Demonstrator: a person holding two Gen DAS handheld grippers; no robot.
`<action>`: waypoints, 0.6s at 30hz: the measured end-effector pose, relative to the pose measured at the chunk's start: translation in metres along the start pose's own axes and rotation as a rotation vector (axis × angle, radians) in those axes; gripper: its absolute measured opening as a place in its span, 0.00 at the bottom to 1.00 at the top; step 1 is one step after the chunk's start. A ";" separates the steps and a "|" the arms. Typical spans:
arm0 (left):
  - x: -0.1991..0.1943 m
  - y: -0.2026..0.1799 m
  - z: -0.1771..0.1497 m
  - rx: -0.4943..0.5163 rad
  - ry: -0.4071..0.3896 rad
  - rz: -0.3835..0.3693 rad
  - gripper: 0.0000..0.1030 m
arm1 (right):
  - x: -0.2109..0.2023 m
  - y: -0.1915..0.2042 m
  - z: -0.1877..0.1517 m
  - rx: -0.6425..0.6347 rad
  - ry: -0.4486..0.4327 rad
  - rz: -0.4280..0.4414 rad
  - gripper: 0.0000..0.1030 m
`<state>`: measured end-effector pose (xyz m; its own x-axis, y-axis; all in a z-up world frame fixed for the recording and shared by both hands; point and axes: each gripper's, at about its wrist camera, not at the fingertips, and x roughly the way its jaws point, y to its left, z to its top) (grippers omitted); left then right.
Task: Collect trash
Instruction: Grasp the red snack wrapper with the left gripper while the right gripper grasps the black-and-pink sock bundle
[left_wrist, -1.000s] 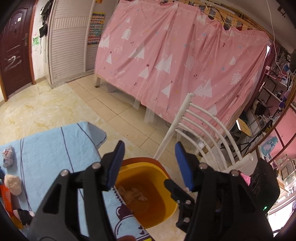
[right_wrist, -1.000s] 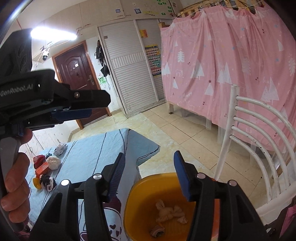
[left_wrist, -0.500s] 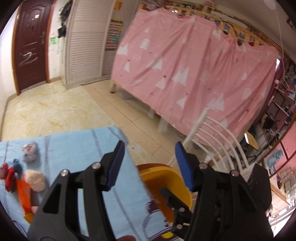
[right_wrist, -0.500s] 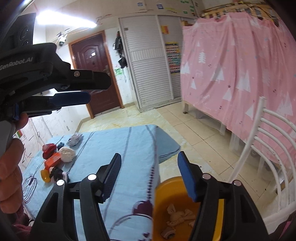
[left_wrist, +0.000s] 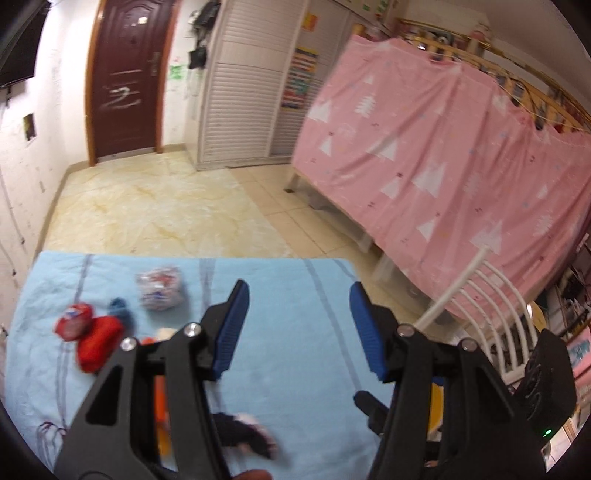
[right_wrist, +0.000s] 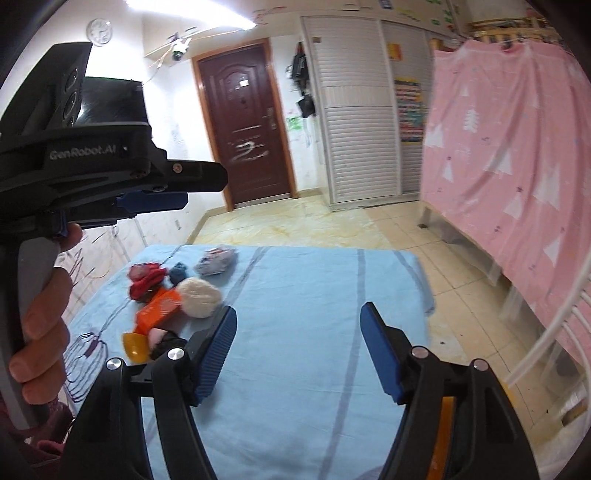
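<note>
**Inspector A:** What was the condition of each tool?

**Inspector B:** The left tool (left_wrist: 297, 325) stood with its blue pads apart and nothing between them, over the desk (left_wrist: 295, 369) and its light blue cloth. The right tool (right_wrist: 298, 349) also held nothing; its jaws were opening, with only bare cloth seen between them. A hand (right_wrist: 40, 325) gripped the left tool's handle at the left edge of the right wrist view.

**Inspector A:** And the trash?

**Inspector B:** It lay clustered on the left part of the desk, apart from both tools. I recorded a clear crumpled wrapper (right_wrist: 216, 260) farthest back, a red crumpled piece (right_wrist: 146, 280) with a small blue scrap (right_wrist: 178, 272) just beside it, a cream ball of paper (right_wrist: 197, 297) touching an orange packet (right_wrist: 159, 308), a yellow piece (right_wrist: 136, 346), and a dark item with pink (right_wrist: 166, 341) nearest the right tool's left finger. The left wrist view was blurred.

**Inspector A:** Any container?

**Inspector B:** Only a yellow-orange sliver of a bin (right_wrist: 445, 417) showed behind the right tool's right finger, off the desk's right edge, beside a white chair (left_wrist: 495, 295).
</note>
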<state>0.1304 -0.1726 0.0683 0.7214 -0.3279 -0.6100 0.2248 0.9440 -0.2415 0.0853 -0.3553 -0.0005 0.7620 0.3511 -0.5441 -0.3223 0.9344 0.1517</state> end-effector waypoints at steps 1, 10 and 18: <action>-0.003 0.010 0.000 -0.008 -0.003 0.014 0.53 | 0.004 0.006 0.001 -0.007 0.002 0.008 0.61; -0.034 0.094 0.001 -0.088 -0.019 0.113 0.63 | 0.027 0.051 0.003 -0.085 0.031 0.103 0.62; -0.053 0.139 -0.007 -0.096 -0.015 0.179 0.63 | 0.048 0.081 -0.009 -0.147 0.100 0.147 0.62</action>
<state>0.1190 -0.0243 0.0614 0.7538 -0.1540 -0.6388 0.0295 0.9791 -0.2012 0.0904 -0.2634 -0.0213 0.6434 0.4687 -0.6053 -0.5101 0.8520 0.1175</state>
